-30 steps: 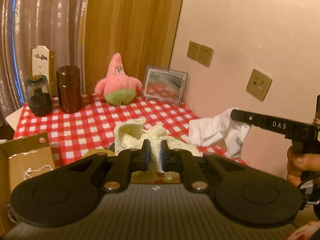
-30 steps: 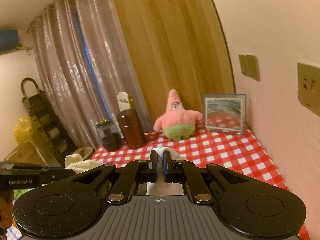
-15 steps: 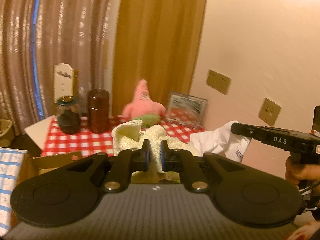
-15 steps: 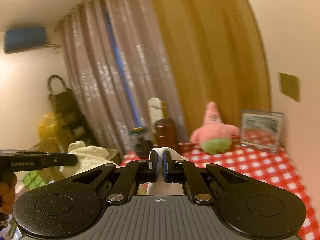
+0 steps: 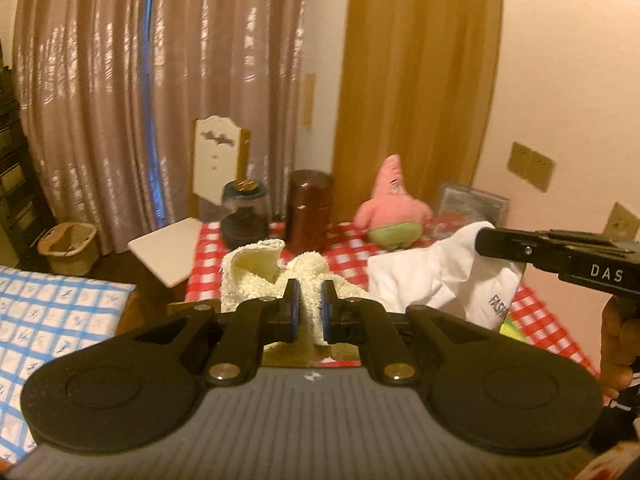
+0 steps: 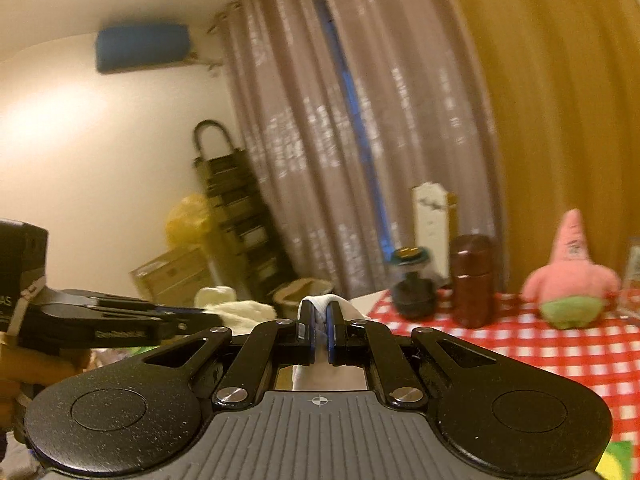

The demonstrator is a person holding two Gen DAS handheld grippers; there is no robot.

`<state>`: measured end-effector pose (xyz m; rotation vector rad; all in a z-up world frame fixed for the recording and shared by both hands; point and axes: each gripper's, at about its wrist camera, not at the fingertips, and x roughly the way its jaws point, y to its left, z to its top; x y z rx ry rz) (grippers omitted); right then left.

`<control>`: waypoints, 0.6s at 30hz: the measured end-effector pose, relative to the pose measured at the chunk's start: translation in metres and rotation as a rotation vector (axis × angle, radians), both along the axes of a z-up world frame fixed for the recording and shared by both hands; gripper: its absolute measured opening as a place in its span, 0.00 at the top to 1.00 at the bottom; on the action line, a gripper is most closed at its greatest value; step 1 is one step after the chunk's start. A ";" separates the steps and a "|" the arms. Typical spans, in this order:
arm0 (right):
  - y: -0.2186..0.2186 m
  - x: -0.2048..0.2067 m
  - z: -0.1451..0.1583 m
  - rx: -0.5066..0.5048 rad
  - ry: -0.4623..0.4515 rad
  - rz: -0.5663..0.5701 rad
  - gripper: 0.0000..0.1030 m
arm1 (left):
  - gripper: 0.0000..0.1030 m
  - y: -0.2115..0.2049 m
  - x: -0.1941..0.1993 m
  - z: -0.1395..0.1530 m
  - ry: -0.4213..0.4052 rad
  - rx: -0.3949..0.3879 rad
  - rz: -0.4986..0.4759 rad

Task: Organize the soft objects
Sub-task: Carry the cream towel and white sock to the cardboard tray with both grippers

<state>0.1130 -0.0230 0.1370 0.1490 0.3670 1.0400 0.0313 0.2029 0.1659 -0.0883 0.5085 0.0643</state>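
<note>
**Ana:** Starting with the left wrist view: what is being held?

**Ben:** The left gripper (image 5: 306, 314) is clamped on a fluffy cream towel (image 5: 276, 276), its jaws nearly together with a fold of pile pinched between the blue pads. The towel bunches up above the fingers, clear of the red checked tablecloth (image 5: 536, 312) behind it. Off to the right, the right gripper (image 5: 486, 242) comes in from the side, and a white sock (image 5: 448, 280) with dark lettering hangs from its tip. A hand (image 5: 618, 344) grips its handle.

**Ana:** Why hold them up like that?

**Ben:** My guess is that both soft things are being carried away from the table for sorting. A woven basket (image 5: 70, 248) sits on the floor to the left by the curtain, and it may be where they are headed, though I cannot tell.

**Ana:** And the right wrist view?

**Ben:** Its jaws are almost closed on the white fabric, which loops over the top of the pads. The other gripper reaches in from the left edge with the cream towel at its tip. Still on the table are a pink starfish plush (image 6: 570, 276), a brown canister (image 6: 472, 280) and a dark jar (image 6: 412, 284).
</note>
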 end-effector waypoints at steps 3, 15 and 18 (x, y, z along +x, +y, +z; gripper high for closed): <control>0.027 0.005 -0.010 0.000 0.016 0.048 0.95 | 0.91 0.016 0.002 -0.010 0.021 0.007 0.019; 0.107 0.021 -0.118 -0.217 0.132 0.186 0.95 | 0.91 0.060 0.007 -0.098 0.154 -0.019 0.082; 0.117 0.017 -0.152 -0.312 0.154 0.208 0.95 | 0.91 0.065 0.006 -0.123 0.196 -0.032 0.085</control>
